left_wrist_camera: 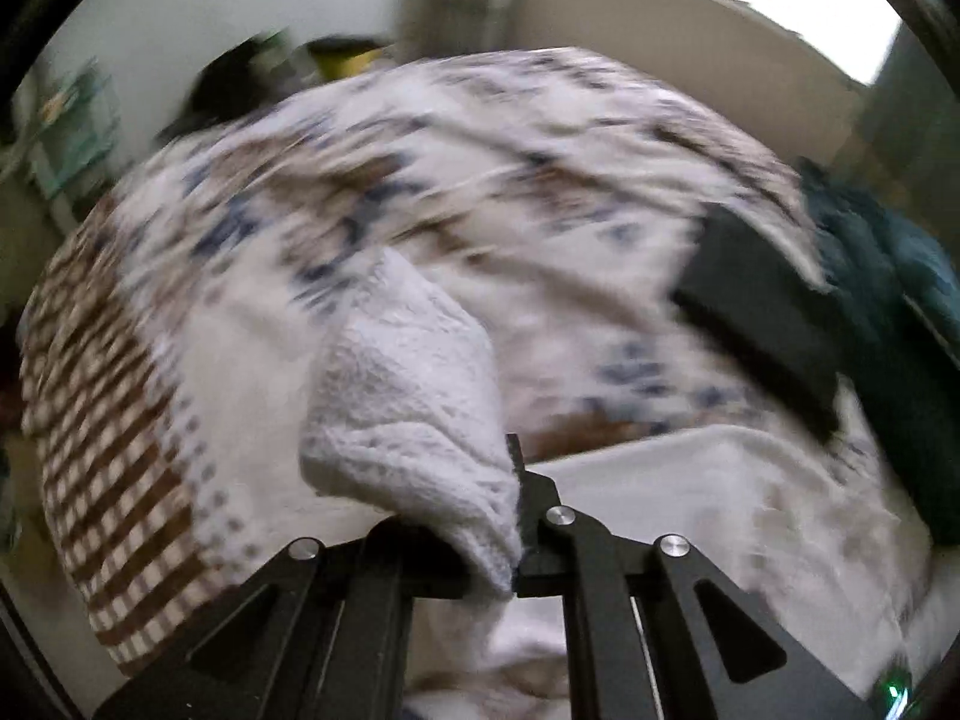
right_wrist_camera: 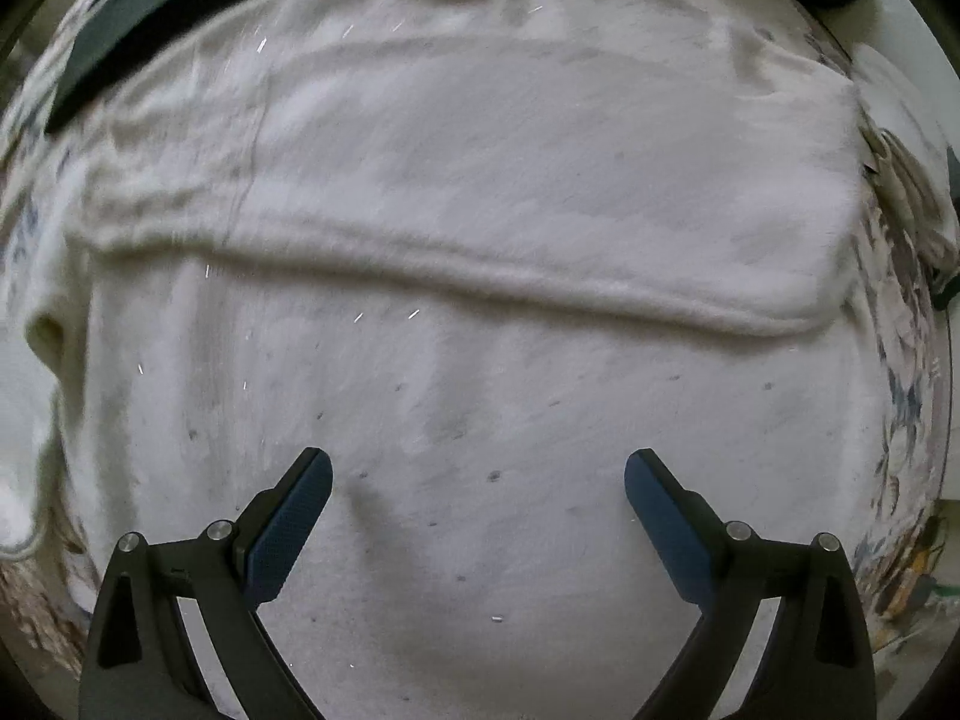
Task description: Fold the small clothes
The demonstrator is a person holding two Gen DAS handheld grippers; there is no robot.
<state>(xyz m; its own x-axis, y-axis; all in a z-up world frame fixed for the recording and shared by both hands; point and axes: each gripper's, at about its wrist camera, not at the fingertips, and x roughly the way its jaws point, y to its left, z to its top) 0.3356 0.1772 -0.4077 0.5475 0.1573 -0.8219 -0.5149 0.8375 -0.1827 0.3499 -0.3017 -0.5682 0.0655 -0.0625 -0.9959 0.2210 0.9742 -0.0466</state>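
Blur smears most of what I see from my left wrist, so the patterned bedspread point(left_wrist_camera: 456, 168) under everything is streaky and I cannot read its print well. Behind the bedspread, some dark and yellow shapes point(left_wrist_camera: 282, 72) are too smudged for me to name. A dark flat thing point(left_wrist_camera: 762, 312) lies on the bedspread's right side, and I cannot tell what it is; a dark teal cloth point(left_wrist_camera: 888, 276) sits just past it, cut off by the edge of the view. My left gripper point(left_wrist_camera: 515, 516) is clenched on a corner of the fluffy white garment point(left_wrist_camera: 408, 390), and that corner stands up in a peak above the bedspread. One finger point(left_wrist_camera: 528, 510) shows; the other is hidden behind the cloth. From my right wrist I look straight down at the white garment point(right_wrist_camera: 480, 192), which lies spread flat on the bedspread point(right_wrist_camera: 900, 372) and fills almost the whole view. It has one long fold ridge point(right_wrist_camera: 480, 276) across it. My right gripper point(right_wrist_camera: 478, 462) is spread wide, holding nothing, with both blue pads point(right_wrist_camera: 294, 528) just above the garment; I cannot tell if they touch it. I count one white garment, one bedspread, one dark flat thing, one teal cloth and two grippers.
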